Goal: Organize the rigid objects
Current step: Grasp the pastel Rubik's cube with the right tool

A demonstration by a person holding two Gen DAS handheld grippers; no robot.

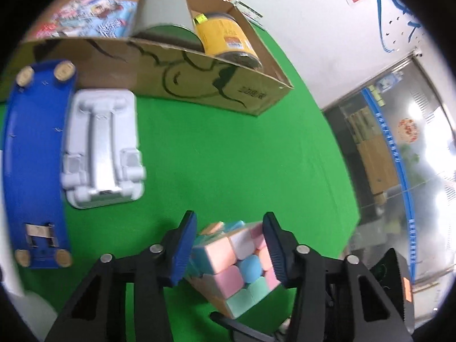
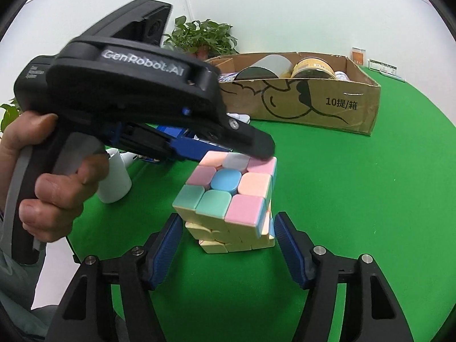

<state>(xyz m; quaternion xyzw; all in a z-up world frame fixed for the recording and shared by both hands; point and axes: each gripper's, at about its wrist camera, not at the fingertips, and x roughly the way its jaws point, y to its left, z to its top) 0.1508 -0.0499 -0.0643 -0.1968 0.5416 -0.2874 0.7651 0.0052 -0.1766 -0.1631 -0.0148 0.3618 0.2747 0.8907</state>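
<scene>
A pastel puzzle cube [image 1: 228, 259] [image 2: 225, 188] sits over the green table [image 1: 228, 156]; its top layer is twisted slightly against the lower ones. My left gripper [image 1: 229, 222] is shut on the cube, a blue pad against each side. In the right wrist view a hand holds that gripper, which reaches in from the left with one finger [image 2: 256, 145] at the cube's far top edge. My right gripper [image 2: 228, 219] is shut on the cube's lower layers, pads touching both sides. I cannot tell whether the cube rests on the cloth.
An open cardboard box [image 1: 199, 85] [image 2: 313, 105] at the back holds a grey roll [image 1: 165, 8], a yellow can [image 1: 228, 37] and a printed packet [image 1: 85, 14]. A blue board [image 1: 34, 156] and a white stand [image 1: 102, 148] lie left. A white cup [image 2: 114, 182] stands near the hand.
</scene>
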